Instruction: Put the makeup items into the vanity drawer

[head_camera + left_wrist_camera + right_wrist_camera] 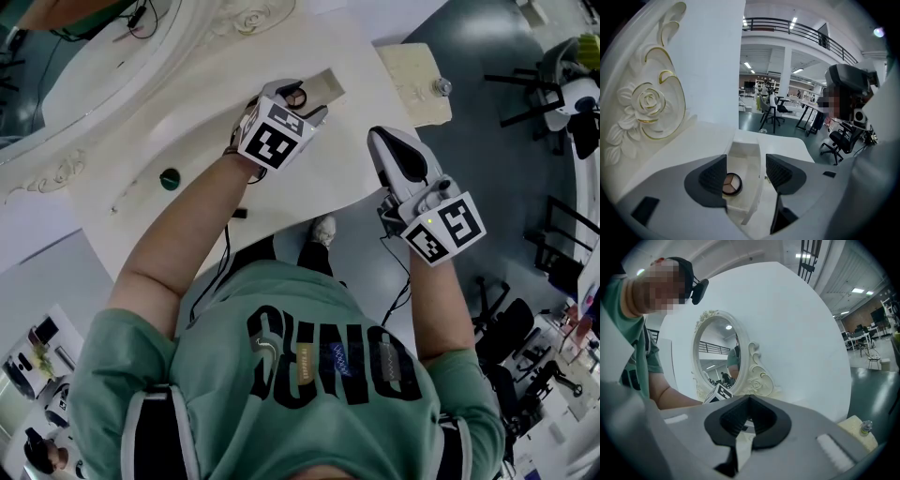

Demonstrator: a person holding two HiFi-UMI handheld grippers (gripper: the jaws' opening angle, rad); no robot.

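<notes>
A white open drawer point(746, 151) shows in the vanity top point(187, 122), seen from above as drawer point(328, 86). A round compact point(731, 183) with tan and brown shades lies flat inside it, also visible as compact point(296, 97). My left gripper point(746, 173) hangs open just above the drawer, its left pad partly covering the compact; nothing is between its jaws. The head view shows the left gripper point(305, 101) over the drawer. My right gripper point(394, 141) is off the table's front edge, to the right. The right gripper point(749, 401) is shut and empty.
A small green round item point(169, 178) and a thin stick-like item point(122, 197) lie on the vanity's left part. An ornate oval mirror point(717, 352) stands behind. A cream cushion point(412, 75) bearing a small bottle point(441, 87) sits to the right. Office chairs stand beyond.
</notes>
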